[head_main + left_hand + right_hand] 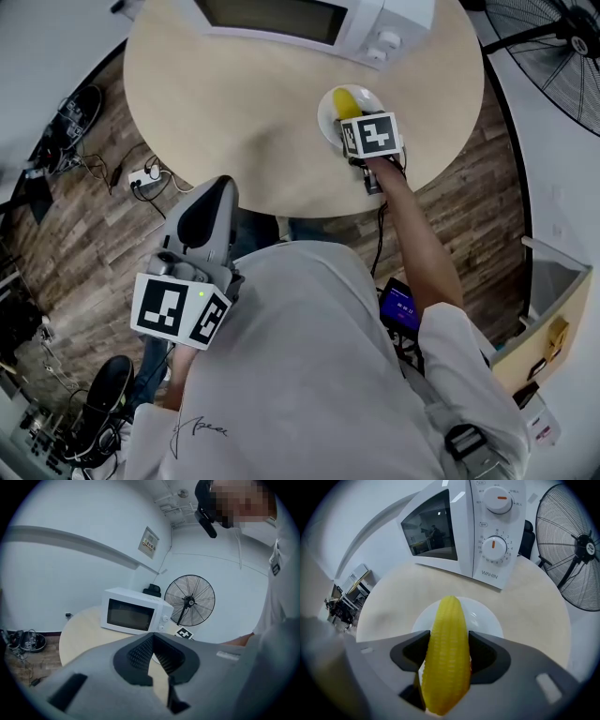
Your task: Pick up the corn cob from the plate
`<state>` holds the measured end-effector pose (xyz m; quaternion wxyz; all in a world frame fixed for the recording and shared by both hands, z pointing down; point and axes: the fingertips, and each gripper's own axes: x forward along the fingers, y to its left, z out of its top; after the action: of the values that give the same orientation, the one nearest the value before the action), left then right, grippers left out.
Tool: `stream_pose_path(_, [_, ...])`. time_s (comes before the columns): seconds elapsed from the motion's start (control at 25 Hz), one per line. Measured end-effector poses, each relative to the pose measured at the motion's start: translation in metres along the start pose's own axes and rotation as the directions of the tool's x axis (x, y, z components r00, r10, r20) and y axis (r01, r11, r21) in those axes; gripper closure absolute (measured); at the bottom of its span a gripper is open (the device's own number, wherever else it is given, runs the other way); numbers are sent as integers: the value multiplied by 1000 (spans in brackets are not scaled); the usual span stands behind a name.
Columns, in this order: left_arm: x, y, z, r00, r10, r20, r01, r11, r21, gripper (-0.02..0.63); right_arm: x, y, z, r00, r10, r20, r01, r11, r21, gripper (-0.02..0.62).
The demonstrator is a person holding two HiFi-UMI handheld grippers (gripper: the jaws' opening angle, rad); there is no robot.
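Note:
A yellow corn cob [446, 653] lies lengthwise between the jaws of my right gripper [447, 656], which is shut on it over the white plate [487, 617]. In the head view the corn cob [347, 101] pokes out past the right gripper [361, 127] above the plate [327, 111], near the table's right edge. My left gripper [208, 211] is held low beside the person's body, off the table's near edge. In its own view the left gripper [157, 656] has its pads a small way apart with nothing between them.
A white microwave [309, 23] stands at the back of the round beige table [234, 112], close behind the plate. A black floor fan [553, 47] stands at the right. Cables and a power strip [145, 178] lie on the wooden floor at the left.

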<state>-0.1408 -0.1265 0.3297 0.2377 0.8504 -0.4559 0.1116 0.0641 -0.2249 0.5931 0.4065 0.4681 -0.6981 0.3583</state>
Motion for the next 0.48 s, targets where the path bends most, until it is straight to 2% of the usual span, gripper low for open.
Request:
stream_pose_path(0.24, [-1, 8, -5, 1000, 0, -1, 0, 1000, -2, 614, 7, 5, -2, 1000, 3, -5, -3, 1000, 5, 325])
stream_pose_path(0.48, [-7, -11, -5, 1000, 0, 8, 0, 1000, 7, 614, -8, 1, -10, 1000, 8, 9, -8, 1000, 4, 324])
